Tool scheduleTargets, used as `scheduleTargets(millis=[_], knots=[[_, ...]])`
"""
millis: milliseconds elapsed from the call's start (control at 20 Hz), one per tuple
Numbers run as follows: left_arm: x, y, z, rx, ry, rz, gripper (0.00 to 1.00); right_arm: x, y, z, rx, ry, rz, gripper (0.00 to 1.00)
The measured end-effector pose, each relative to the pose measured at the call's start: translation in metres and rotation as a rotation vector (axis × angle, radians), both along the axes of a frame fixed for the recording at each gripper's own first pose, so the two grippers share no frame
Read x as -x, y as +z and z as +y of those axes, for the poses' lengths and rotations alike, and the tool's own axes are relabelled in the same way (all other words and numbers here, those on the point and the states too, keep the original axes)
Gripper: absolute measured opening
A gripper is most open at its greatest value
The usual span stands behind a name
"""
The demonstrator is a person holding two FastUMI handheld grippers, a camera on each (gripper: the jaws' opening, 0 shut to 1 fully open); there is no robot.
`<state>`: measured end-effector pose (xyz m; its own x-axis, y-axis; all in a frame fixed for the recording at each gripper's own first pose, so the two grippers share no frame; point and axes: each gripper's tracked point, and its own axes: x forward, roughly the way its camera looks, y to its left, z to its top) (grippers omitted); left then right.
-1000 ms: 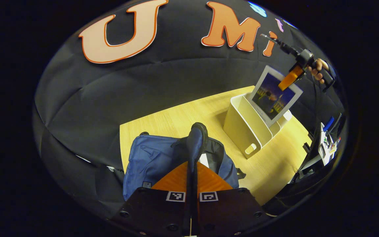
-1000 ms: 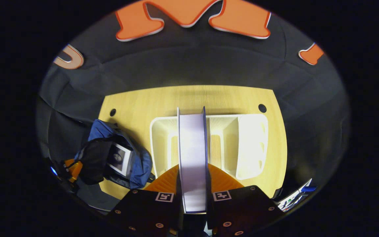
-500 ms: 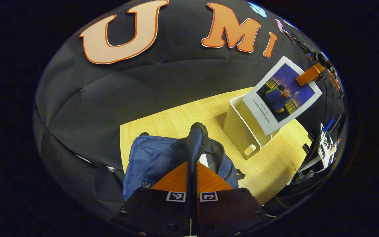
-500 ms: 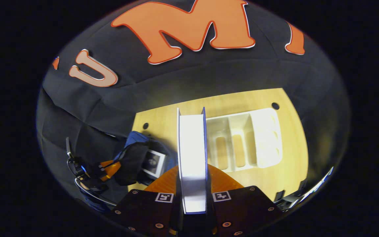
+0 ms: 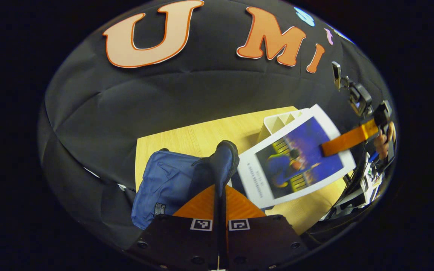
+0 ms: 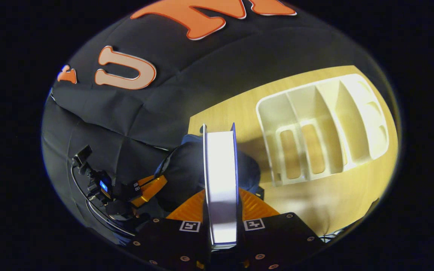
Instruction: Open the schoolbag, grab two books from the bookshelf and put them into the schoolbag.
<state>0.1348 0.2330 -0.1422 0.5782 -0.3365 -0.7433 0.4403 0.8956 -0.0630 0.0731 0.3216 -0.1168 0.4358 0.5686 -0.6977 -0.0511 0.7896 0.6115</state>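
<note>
A: So where is the book (image 5: 296, 156) right now?
B: Up in the air, clamped in the right claw (image 6: 220, 210); both fingers press its covers, with the page edge facing that claw's camera. From the left gripper view its cover hangs tilted, above the tabletop (image 5: 187, 137), between the schoolbag (image 5: 171, 180) and the bookshelf (image 5: 281, 122)

A: And the left claw (image 5: 220, 188)?
B: Closed tight on a dark flap of the schoolbag's top edge, both fingers pinching it, the flap held up

A: Where does the schoolbag sit?
B: At the tabletop's left edge, close to the near left corner. In the right gripper view it lies directly beneath the book's lower end, its mouth dark; what's inside I cannot tell

A: The bookshelf?
B: A cream, divided rack, standing toward the far right corner of the tabletop, well apart from the schoolbag. In the right gripper view its compartments are bare

A: Anyone in sight?
B: A hand (image 5: 382, 141) behind the right claw, at the right edge of the left gripper view
</note>
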Motion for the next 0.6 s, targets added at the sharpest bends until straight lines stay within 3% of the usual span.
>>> scheduleTargets(millis=[400,600], knots=[[0.002,0.009,-0.003,-0.019,-0.008,-0.011,0.02,-0.016,-0.079,0.085,-0.134,-0.043,0.030,0.27],[0.005,0.017,-0.012,-0.029,-0.048,-0.033,0.02,-0.031,-0.100,0.127,-0.270,-0.091,0.050,0.27]])
